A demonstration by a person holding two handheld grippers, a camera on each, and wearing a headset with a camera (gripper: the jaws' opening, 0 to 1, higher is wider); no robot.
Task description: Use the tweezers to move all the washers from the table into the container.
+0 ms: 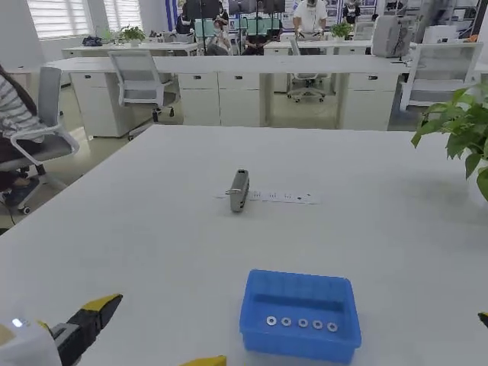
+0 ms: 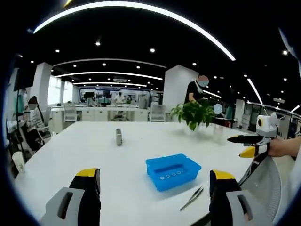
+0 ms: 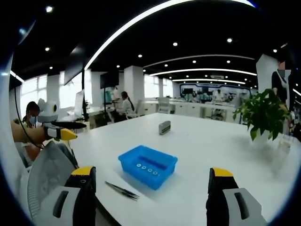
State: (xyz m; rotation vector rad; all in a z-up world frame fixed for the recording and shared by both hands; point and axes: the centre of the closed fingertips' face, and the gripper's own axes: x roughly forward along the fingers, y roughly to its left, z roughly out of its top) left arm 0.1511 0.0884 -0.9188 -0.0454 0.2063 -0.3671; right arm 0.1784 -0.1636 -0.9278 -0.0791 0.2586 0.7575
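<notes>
Open-plan office behind: rows of white desks, swivel chairs, seated people, spotlights in a dark ceiling. Up front, a broad white table (image 1: 152, 229). Toward its near edge, a blue container (image 1: 299, 314), rectangular and open-topped. Inside it, five washers (image 1: 302, 323) lying flat in one row along the near wall. Tweezers (image 2: 192, 198) flat on the table near the container, between it and the near edge, touching neither the container nor a gripper. Farther out at mid-table, a small grey box (image 1: 239, 190) at the left end of a pale strip (image 1: 282, 197) with small marks; too small to read. Potted plant (image 1: 461, 130) at the table's right side. Left gripper (image 1: 152, 333) low at the left of the head view, yellow-tipped fingers spread wide with nothing between them, well apart from the container. Right gripper (image 3: 153, 171) likewise spread wide and empty, out to the right of the container and clear of it. Both grippers aimed across the table toward the container and apart from the tweezers.
</notes>
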